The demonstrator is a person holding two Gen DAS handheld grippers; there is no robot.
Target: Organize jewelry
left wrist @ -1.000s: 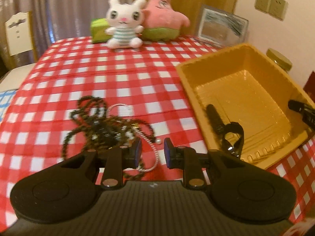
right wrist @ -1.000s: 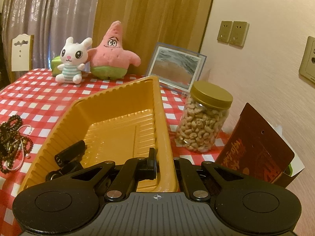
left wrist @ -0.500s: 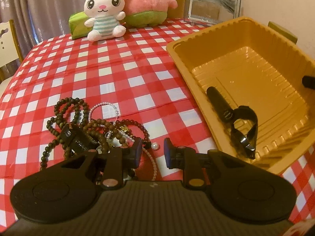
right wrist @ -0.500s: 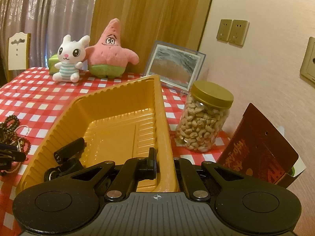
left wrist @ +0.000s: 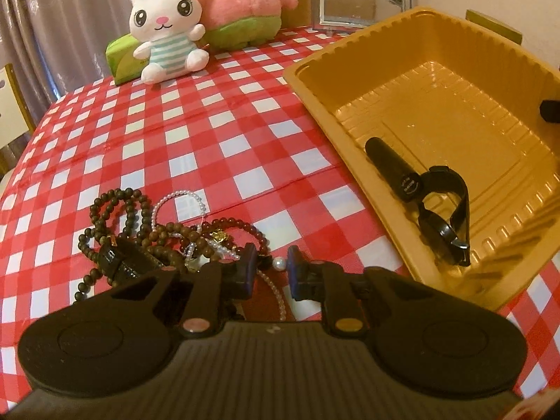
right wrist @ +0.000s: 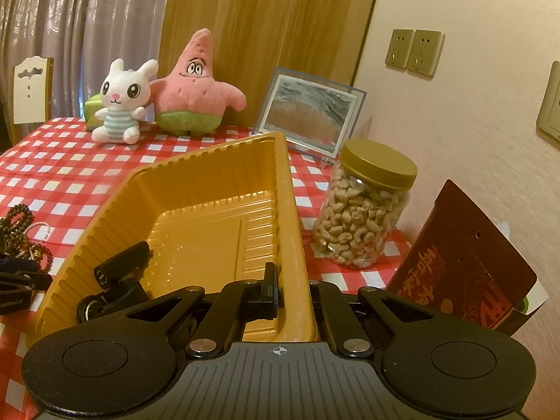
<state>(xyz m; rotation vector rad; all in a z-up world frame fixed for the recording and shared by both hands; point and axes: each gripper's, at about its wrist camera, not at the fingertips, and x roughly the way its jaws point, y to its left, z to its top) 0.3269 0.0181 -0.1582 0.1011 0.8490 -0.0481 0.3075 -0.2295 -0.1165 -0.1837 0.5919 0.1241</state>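
A tangle of jewelry (left wrist: 168, 234) lies on the red checked tablecloth: dark wooden bead strings, a pearl strand (left wrist: 182, 197), dark red beads and a black banded piece. My left gripper (left wrist: 271, 273) hovers low at the pile's right edge. Its jaws are closing, with a gap still showing, and a loose pearl (left wrist: 278, 263) and a thin pearl strand lie between the pads without being pressed. The yellow plastic tray (left wrist: 350, 129) holds a black strap-like piece (left wrist: 420, 189). My right gripper (right wrist: 292, 290) is shut on the tray's (right wrist: 210, 161) near wall.
At the table's far side are a white rabbit plush (left wrist: 164, 28), a pink starfish plush (left wrist: 241, 3), a green box (left wrist: 122, 56) and a picture frame (right wrist: 308, 115). Right of the tray stand a jar of cashews (right wrist: 364, 206) and a dark red packet (right wrist: 462, 262). A chair (right wrist: 29, 87) stands at far left.
My left gripper has sunk and rolled, coming closer over the jewelry pile, and its jaws have narrowed slightly. The right gripper and the tray have stayed still.
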